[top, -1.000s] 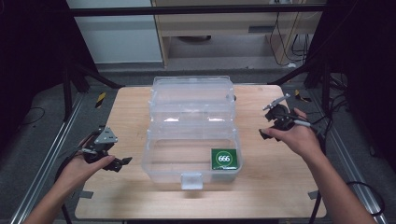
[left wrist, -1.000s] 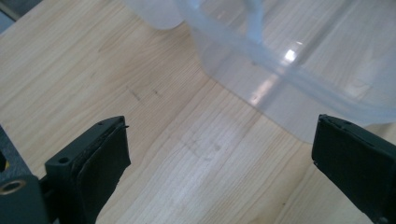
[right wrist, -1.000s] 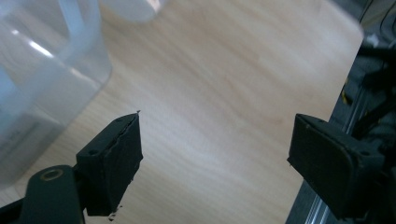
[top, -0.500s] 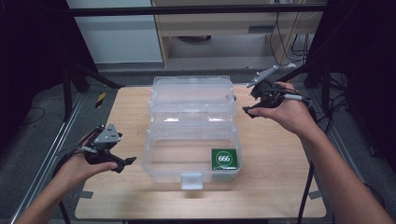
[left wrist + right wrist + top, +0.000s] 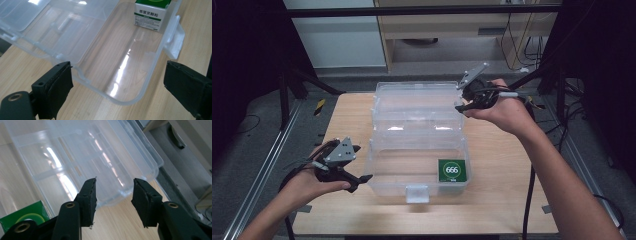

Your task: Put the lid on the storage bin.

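Observation:
A clear plastic box lies open mid-table, its lid folded back behind it. A green carton marked 666 stands in the base's front right corner. My left gripper is open beside the base's left wall, the near corner of the box between its wide jaws without touching them; the carton is farther in. My right gripper hovers at the lid's far right corner. Its jaws have just been closing and stand half apart, with the lid's edge beyond the gap and nothing pressed.
A white latch sticks out from the base's front wall. Bare wooden table lies left, right and in front of the box. Dark frame posts and cables flank the table.
My right hand has risen and moved from the table's right side in to the lid's far right corner, its jaws narrowing. My left hand has lifted slightly and edged toward the box.

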Available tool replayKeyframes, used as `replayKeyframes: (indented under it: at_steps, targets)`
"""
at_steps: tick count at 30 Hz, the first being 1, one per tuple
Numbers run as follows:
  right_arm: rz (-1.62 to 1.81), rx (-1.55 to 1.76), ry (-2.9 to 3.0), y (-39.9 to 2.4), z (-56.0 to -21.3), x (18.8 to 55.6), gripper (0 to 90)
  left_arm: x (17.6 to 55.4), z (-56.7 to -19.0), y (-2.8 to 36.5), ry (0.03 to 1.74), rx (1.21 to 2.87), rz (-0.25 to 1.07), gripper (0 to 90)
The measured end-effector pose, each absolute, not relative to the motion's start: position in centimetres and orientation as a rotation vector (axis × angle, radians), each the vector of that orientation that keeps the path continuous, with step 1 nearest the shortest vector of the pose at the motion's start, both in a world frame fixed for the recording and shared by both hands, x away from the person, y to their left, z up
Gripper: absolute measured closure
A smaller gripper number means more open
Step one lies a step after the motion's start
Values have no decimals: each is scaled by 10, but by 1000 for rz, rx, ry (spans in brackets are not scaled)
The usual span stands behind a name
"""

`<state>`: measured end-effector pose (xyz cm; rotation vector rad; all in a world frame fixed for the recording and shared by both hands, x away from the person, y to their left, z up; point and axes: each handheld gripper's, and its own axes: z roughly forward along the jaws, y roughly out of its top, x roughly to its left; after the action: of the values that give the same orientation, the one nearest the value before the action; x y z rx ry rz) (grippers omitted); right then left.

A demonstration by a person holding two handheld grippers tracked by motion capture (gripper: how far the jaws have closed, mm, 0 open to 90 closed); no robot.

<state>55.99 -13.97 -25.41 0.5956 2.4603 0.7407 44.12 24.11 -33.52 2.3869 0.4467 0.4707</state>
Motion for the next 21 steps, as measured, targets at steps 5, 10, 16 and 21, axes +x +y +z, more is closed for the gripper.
replayKeyframes:
  at_steps: [5,10,16,21]
  targets:
    - [737,512,2514,-123,-267,567,605,444,-337,225,403,2391,442,116]
    - [695,455,2564,-110,-280,574,622,448,-344,211,374,2417,404,132]
    - [681,440,2591,-102,-287,582,627,454,-357,201,366,2441,363,114]
    - [665,411,2618,-97,-294,588,630,456,-366,198,367,2468,336,103]
